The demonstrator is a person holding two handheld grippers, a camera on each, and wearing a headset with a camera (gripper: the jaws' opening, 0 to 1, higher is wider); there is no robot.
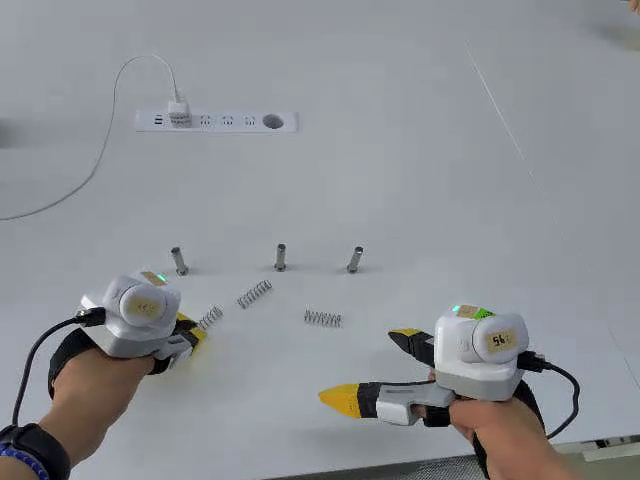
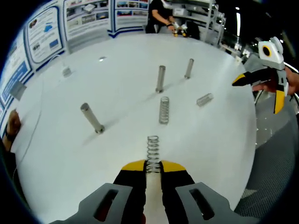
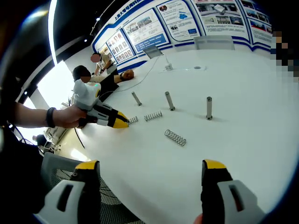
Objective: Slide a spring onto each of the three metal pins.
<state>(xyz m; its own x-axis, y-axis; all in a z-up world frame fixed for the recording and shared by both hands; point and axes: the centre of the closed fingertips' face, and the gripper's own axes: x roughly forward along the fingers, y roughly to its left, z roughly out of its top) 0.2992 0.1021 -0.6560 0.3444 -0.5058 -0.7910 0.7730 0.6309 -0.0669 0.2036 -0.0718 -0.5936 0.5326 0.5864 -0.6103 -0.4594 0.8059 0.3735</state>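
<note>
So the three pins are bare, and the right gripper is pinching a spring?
Not the right one: the left gripper is pinching the spring, as the left gripper view shows. The right gripper is open. The three pins are bare.

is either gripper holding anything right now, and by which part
The left gripper pinches the small coiled metal spring by its near end, between its yellow-tipped fingers. The right gripper is open, holding nothing.
</note>
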